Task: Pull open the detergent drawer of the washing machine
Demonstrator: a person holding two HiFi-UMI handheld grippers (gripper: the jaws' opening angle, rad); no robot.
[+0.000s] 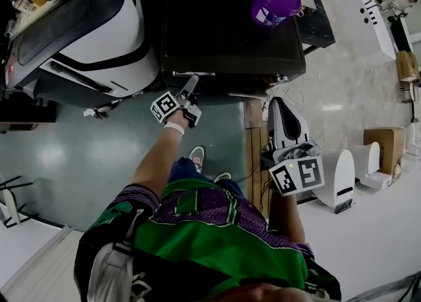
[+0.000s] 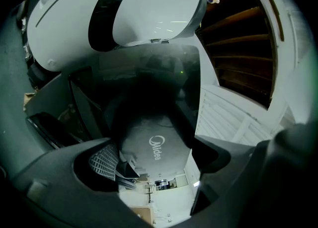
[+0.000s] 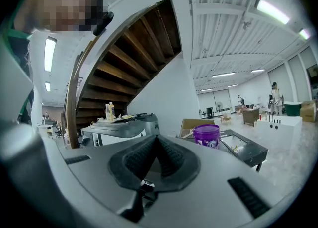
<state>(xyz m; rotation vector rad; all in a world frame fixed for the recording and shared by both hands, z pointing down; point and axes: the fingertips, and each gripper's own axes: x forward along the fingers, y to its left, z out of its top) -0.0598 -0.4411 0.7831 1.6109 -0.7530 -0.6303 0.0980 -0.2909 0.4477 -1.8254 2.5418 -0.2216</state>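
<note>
Dark washing machine (image 2: 149, 140) front, Midea print (image 2: 157, 148), between wide-spread empty left gripper (image 2: 155, 165) jaws; detergent drawer indiscernible. Off top's front right corner, right gripper (image 3: 156, 142) closed, empty.

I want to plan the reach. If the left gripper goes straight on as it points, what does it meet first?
Most likely the dark front panel of the washing machine, seen between the left gripper's open jaws; depth is unclear.
</note>
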